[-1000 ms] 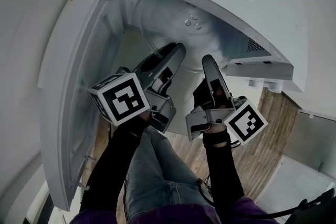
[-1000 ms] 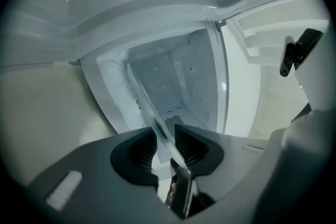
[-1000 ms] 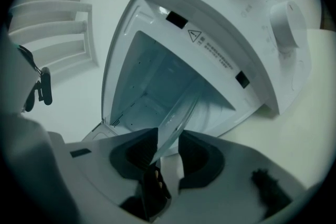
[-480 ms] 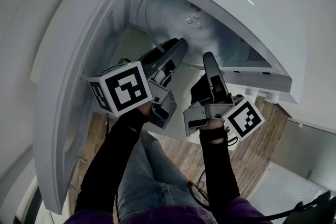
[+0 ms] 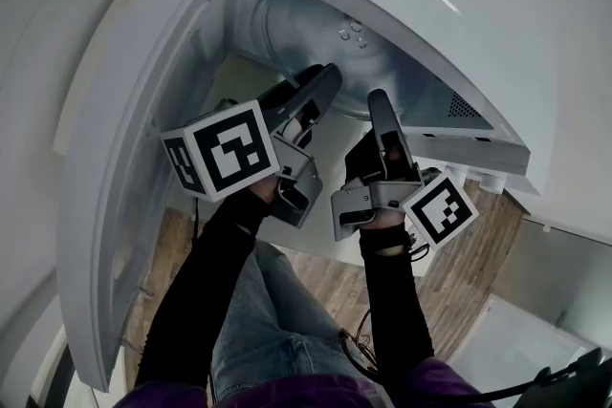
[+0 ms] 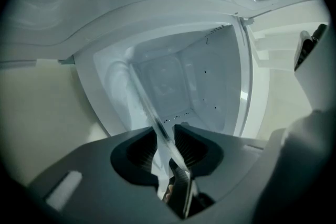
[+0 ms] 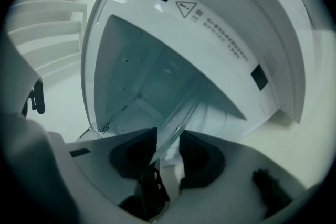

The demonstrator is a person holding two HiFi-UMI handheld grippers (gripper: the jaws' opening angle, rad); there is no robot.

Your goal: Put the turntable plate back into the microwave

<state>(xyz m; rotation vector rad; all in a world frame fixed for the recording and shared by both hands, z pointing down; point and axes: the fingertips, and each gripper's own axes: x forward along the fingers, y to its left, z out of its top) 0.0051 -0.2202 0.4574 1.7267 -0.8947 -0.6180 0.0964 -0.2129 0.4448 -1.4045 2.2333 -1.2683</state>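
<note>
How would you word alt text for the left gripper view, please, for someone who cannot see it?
The left gripper clamps the rim of a clear glass plate, seen edge-on and tilted, between its two dark jaws at the bottom of the frame. Beyond it gapes the open, pale microwave.

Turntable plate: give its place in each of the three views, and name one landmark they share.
Head view: turntable plate, upper centre, tilted.
Left gripper view: bottom centre, rim edge-on, slanting up-left.
Right gripper view: bottom centre, rim edge-on, slanting up-right.
Shared landmark: the microwave cavity behind it.
</note>
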